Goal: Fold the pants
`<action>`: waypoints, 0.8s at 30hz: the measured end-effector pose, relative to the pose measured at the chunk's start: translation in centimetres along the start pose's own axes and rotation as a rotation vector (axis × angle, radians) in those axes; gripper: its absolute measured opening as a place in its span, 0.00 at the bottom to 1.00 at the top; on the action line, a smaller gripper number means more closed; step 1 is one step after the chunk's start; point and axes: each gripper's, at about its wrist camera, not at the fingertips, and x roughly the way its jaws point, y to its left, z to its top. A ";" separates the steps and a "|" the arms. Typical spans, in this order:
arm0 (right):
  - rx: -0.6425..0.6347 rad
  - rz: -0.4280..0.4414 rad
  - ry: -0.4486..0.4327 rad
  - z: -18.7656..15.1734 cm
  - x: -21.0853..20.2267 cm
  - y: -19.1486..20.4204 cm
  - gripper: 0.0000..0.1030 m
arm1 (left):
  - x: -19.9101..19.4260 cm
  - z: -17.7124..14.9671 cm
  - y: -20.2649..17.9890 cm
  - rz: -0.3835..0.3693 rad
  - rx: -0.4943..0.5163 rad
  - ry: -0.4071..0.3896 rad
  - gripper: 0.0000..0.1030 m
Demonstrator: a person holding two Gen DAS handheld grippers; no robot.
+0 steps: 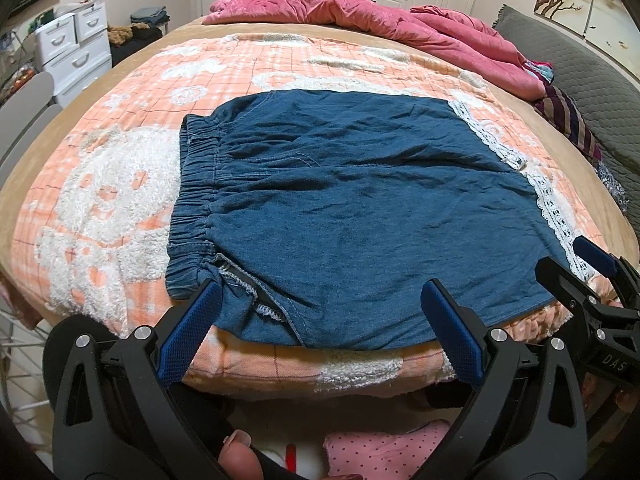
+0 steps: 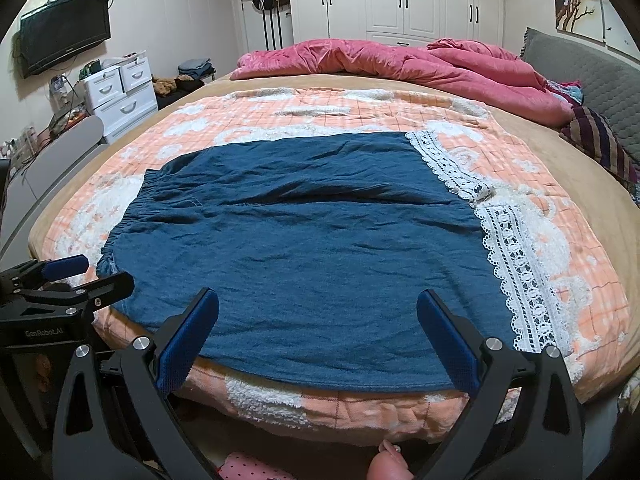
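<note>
We hold the left gripper (image 1: 320, 320) and right gripper (image 2: 318, 330) spread at the near hem; the blue lace-trimmed denim pants (image 1: 360, 208) lie flat on the bed (image 1: 120, 184), ready for folding.

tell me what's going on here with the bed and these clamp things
A person holds a gripper in each hand at the near edge of a bed. Blue denim pants with white lace trim lie spread flat on an orange patterned blanket. The left gripper and the right gripper are both open and hold nothing, poised over the pants' near edge. No fold shows yet.
</note>
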 end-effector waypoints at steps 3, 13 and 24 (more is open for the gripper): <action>0.000 -0.002 -0.002 0.0 0.0 0.0 0.96 | 0.0 0.0 0.0 -0.001 -0.002 0.000 0.91; -0.004 -0.008 -0.003 0.2 0.0 -0.1 0.96 | 0.0 0.3 0.5 0.008 -0.006 -0.001 0.91; -0.016 -0.021 -0.003 0.9 0.9 0.1 0.96 | 0.7 1.1 0.9 0.009 -0.007 -0.003 0.91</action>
